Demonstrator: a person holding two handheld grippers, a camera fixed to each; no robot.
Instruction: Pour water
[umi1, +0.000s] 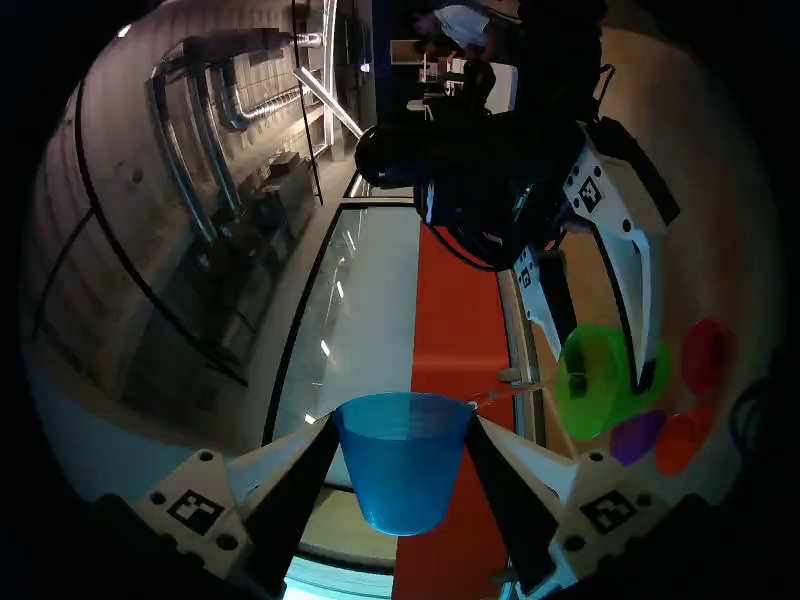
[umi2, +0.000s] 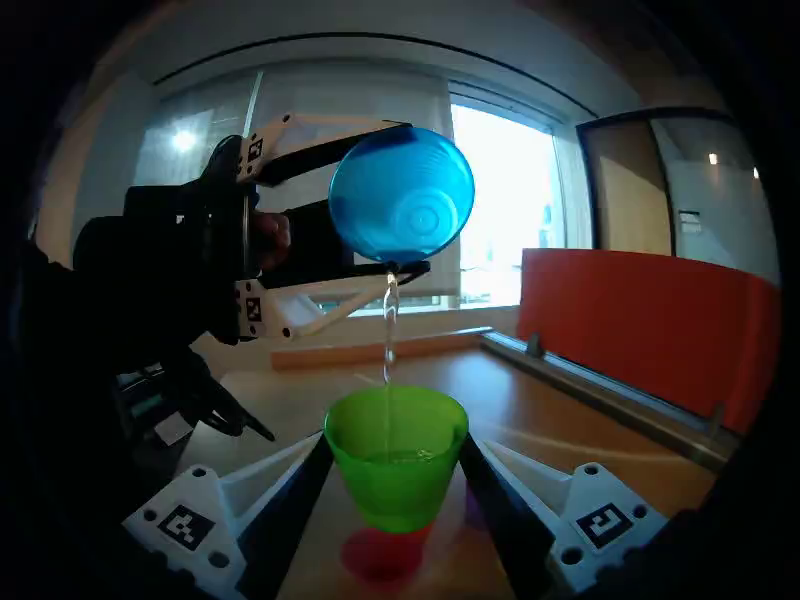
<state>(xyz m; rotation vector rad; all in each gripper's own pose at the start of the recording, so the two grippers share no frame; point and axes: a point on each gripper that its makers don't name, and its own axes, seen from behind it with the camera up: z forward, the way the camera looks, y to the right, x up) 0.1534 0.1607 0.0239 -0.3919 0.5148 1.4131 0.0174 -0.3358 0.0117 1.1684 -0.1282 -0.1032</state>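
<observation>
The left gripper (umi1: 402, 432) is clamped on the blue cup (umi1: 403, 465), which is tipped above the green cup (umi2: 397, 470). The right gripper (umi2: 397, 445) grips the green cup upright, and 1 thin stream of water (umi2: 388, 330) falls into it. Hold the tilt steady with the blue rim centred over the green mouth (the stream lands near the middle), and steepen it only gradually, because the fill level is hard to read and a surge could splash over the rim.
</observation>
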